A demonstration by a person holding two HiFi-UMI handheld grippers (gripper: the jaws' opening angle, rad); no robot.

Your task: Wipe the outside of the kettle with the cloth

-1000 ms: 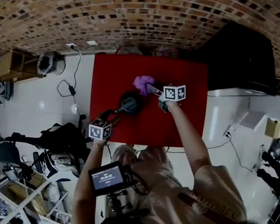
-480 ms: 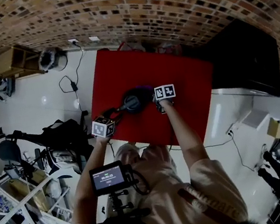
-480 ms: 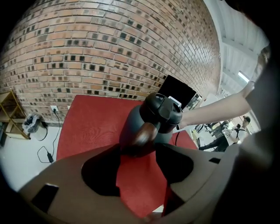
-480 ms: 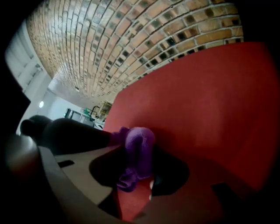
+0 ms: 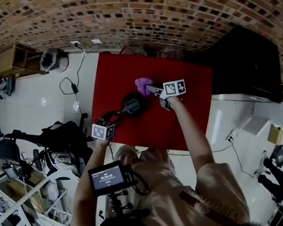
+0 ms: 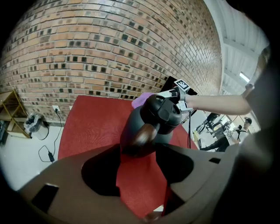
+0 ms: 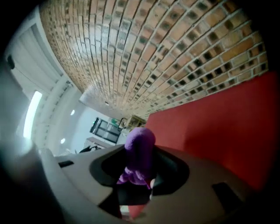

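Black round kettle (image 5: 132, 105) mid-frame on red tabletop (image 5: 118, 70); rigid, slick, probably hefty. My left gripper (image 6: 139, 148), jaws just narrowed, clamps its brown handle (image 6: 142, 134); right gripper (image 7: 139, 173) pinches soft purple cloth (image 7: 139, 148).

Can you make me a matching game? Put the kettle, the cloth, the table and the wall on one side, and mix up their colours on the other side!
Things:
1 kettle
2 cloth
3 table
4 wall

Colours:
a red
b brown brick
c black
d purple

Pairs: 1-c, 2-d, 3-a, 4-b
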